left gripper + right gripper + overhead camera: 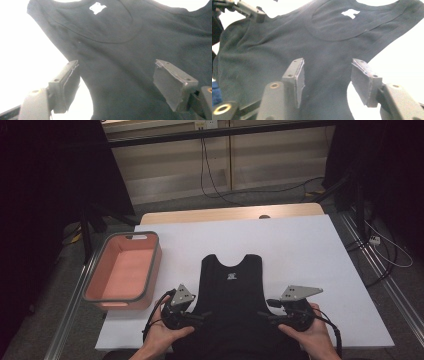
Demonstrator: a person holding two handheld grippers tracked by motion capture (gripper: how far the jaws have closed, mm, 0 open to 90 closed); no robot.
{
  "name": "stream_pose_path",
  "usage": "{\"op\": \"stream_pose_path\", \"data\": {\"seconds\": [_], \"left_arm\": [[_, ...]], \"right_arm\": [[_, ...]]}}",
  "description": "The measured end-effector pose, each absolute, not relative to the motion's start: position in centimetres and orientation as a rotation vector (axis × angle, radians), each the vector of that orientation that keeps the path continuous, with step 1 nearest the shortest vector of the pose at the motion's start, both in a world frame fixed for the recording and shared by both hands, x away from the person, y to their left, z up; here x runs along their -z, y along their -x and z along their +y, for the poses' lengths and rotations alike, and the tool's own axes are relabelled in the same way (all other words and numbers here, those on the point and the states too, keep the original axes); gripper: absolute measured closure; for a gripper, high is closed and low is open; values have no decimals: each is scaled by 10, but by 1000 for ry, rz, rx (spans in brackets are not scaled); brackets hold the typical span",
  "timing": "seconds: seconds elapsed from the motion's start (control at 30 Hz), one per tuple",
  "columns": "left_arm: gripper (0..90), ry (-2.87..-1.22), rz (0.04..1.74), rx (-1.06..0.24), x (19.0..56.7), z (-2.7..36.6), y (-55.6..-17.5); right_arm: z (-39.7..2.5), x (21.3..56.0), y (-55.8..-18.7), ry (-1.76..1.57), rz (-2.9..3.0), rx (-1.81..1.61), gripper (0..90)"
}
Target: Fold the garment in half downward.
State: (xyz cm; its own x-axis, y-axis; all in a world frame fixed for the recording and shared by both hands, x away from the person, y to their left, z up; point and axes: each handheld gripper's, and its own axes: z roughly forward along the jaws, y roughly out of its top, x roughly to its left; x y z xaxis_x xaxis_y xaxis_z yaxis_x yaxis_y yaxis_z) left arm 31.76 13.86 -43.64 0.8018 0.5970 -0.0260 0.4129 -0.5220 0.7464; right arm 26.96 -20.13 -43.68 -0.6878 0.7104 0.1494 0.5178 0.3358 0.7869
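Observation:
A black tank top (231, 287) lies flat on the white table (300, 250), neck pointing away, a small white label (231, 276) inside its collar. My left gripper (206, 316) hovers over the shirt's lower left side, jaws open. In the left gripper view the shirt (130, 50) and its label (97, 7) spread out beyond my left gripper (116, 82), whose spread jaws hold nothing. My right gripper (261, 314) is at the lower right side. In the right gripper view my right gripper (327, 81) is open above the cloth (294, 42).
A pink bin with a grey rim (125, 270) stands empty at the table's left edge. A wooden tabletop edge (235, 214) shows behind the white surface. Cables (210, 175) run along the floor beyond. The left gripper's jaw tip (252, 11) appears far off in the right gripper view.

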Motion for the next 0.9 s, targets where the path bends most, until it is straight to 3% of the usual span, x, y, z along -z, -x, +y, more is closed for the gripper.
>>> {"op": "stream_pose_path", "data": {"seconds": [0.4, 0.9], "left_arm": [[108, -2114, 795, -356, 426, 141, -343], [152, -2068, 825, -396, 411, 130, -395]], "right_arm": [[-212, 426, -305, -1161, 2318, -1251, 323], [-219, 410, -365, -1189, 2232, -1214, 317]]}}
